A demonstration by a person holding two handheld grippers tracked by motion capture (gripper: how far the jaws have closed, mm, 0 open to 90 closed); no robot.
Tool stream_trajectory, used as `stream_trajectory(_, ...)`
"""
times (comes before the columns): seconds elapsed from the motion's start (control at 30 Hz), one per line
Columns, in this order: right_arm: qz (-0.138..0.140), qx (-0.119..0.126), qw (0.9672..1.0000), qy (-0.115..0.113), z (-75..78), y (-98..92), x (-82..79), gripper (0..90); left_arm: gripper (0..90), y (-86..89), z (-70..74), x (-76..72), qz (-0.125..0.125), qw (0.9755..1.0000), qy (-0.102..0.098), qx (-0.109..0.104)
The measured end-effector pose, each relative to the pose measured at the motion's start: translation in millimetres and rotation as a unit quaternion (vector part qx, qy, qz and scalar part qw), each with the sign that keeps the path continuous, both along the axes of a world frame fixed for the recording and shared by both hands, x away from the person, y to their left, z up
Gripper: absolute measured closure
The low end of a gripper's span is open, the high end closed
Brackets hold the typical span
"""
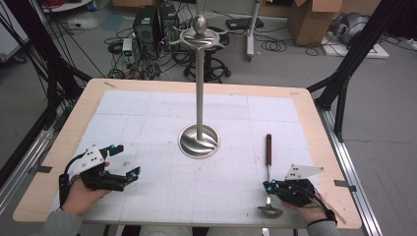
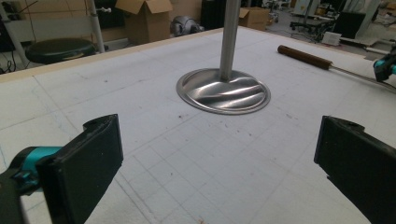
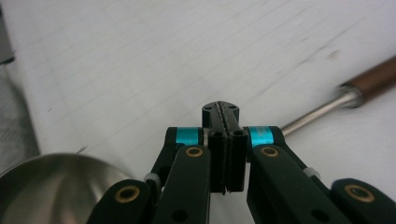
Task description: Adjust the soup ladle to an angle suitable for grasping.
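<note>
The ladle [image 1: 269, 187] is seen with a glossy metal bowl and shaft and a smooth brown, wood-like handle. The stand [image 1: 199, 140] is formed of polished, swirled metal. The table [image 1: 305, 105] is edged in pale wood and covered by a matt white gridded sheet [image 1: 147, 118]. Both grippers' jaws are finished in matt black plastic.

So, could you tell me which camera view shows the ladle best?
The high view: the whole ladle lies on the table, brown handle away from the person, bowl near the shut right gripper. The right gripper view gives a close part of the bowl, shaft and handle end; the left gripper view shows the handle far off.
</note>
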State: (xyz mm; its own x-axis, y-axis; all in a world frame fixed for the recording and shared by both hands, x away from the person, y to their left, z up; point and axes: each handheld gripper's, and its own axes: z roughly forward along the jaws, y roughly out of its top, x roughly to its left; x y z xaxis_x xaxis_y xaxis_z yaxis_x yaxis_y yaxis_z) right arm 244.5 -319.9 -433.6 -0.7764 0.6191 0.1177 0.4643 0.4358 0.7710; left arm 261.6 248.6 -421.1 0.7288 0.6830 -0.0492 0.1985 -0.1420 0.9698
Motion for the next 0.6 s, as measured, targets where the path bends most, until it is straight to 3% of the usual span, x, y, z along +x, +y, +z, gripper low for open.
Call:
stream_trajectory(0.1,-0.041,-0.01,0.9991,-0.005,-0.4,-10.1,4.8,90.0,1.8,-0.1,0.1,-0.3,-0.002,1.0,-0.001,0.001)
stream_trajectory(0.27,-0.079,-0.021,0.9967,0.003,-7.2,-22.9,16.4,90.0,1.8,-0.2,-0.2,0.4,-0.002,1.0,0.0,0.003)
stream_trajectory(0.6,-0.08,-0.04,0.996,0.002,-12.0,-14.4,29.4,90.0,1.8,0.1,0.0,-1.0,-0.002,1.0,0.0,0.004)
